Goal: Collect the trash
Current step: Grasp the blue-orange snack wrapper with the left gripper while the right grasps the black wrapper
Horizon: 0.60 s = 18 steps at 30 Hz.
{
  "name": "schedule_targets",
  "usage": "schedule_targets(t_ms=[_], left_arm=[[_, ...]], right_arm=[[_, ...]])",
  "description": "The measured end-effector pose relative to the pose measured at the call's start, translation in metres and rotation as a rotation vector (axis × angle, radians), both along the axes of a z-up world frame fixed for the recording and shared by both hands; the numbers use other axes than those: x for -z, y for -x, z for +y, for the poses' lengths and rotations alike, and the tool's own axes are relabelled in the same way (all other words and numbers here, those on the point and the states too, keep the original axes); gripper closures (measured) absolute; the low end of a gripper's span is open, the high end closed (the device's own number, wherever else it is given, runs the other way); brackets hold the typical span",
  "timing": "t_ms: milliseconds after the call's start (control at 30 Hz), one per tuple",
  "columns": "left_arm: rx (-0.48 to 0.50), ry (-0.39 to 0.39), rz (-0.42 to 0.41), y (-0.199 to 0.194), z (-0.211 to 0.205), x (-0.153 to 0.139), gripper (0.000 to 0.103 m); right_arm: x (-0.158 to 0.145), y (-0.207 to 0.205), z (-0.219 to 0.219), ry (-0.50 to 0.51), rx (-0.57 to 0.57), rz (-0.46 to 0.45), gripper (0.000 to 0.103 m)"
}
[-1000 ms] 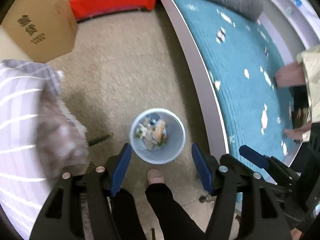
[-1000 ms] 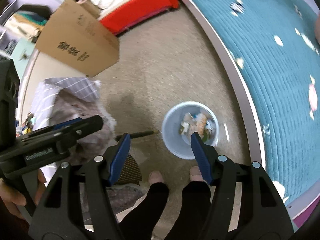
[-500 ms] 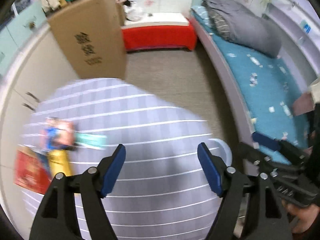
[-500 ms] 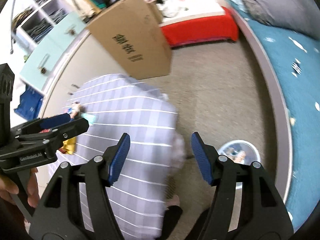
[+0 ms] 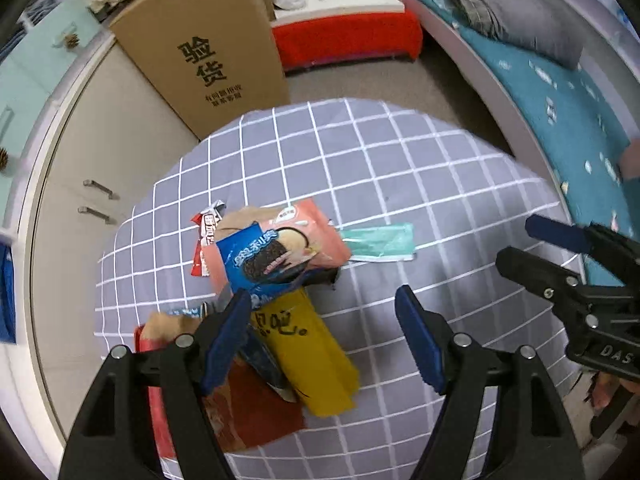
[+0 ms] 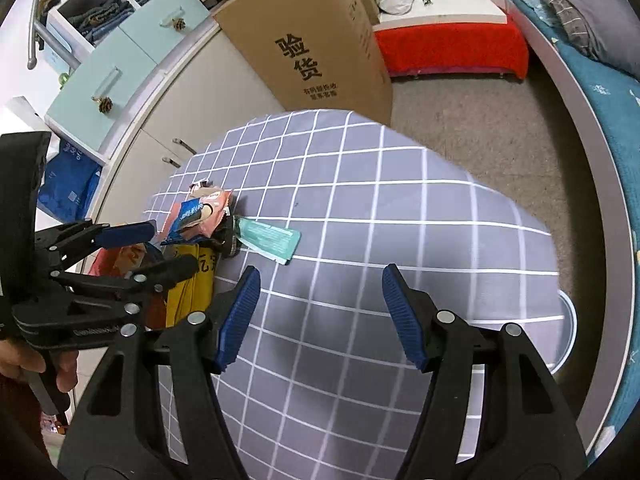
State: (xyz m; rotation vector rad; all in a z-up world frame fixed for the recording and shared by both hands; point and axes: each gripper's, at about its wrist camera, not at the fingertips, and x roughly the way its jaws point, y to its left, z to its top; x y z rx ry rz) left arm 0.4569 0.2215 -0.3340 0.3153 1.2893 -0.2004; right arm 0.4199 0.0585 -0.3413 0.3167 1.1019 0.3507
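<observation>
A pile of snack wrappers lies on a table with a grey checked cloth (image 5: 400,184): a pink and blue cookie wrapper (image 5: 276,252), a yellow packet (image 5: 308,344), a red bag (image 5: 248,412) and a green sachet (image 5: 380,242). My left gripper (image 5: 320,332) is open and empty, hovering over the yellow packet. My right gripper (image 6: 320,312) is open and empty above the cloth, right of the pile (image 6: 200,220) and near the green sachet (image 6: 270,238). The rim of the trash bin (image 6: 568,336) peeks out past the table's right edge.
A tall cardboard box (image 5: 212,48) stands behind the table against white cabinets (image 5: 80,184). A bed with a teal cover (image 5: 560,92) runs along the right. A red bench (image 5: 348,40) is at the back. Carpet lies between.
Both grippers swung up from the bin on the floor to the table. The wrapper pile has come into sharp view under the left gripper. Both stay open.
</observation>
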Motion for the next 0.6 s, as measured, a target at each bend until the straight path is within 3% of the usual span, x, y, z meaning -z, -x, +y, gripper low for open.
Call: schedule_targets(t_ms=[67, 133, 233, 300, 367, 600], left_arm=[[0.032, -0.017, 0.014, -0.006, 0.001, 0.009, 0.03], [0.04, -0.032, 0.021, -0.011, 0.002, 0.015, 0.039], [0.015, 0.01, 0.035, -0.017, 0.012, 0.017, 0.066], [-0.002, 0.033, 0.035, -0.019, 0.019, 0.017, 0.09], [-0.018, 0.048, 0.033, -0.02, 0.025, 0.016, 0.099], [-0.132, 0.158, -0.068, -0.015, 0.053, -0.007, 0.103]], right_arm=[[0.003, -0.002, 0.008, 0.013, -0.004, 0.004, 0.04], [0.006, -0.006, 0.014, 0.022, -0.007, 0.008, 0.04], [0.01, -0.011, 0.02, 0.047, -0.018, 0.009, 0.04], [0.013, -0.013, 0.024, 0.059, -0.029, 0.011, 0.04], [0.014, -0.017, 0.029, 0.061, -0.039, 0.013, 0.04], [0.015, -0.028, 0.052, 0.037, -0.077, 0.011, 0.04]])
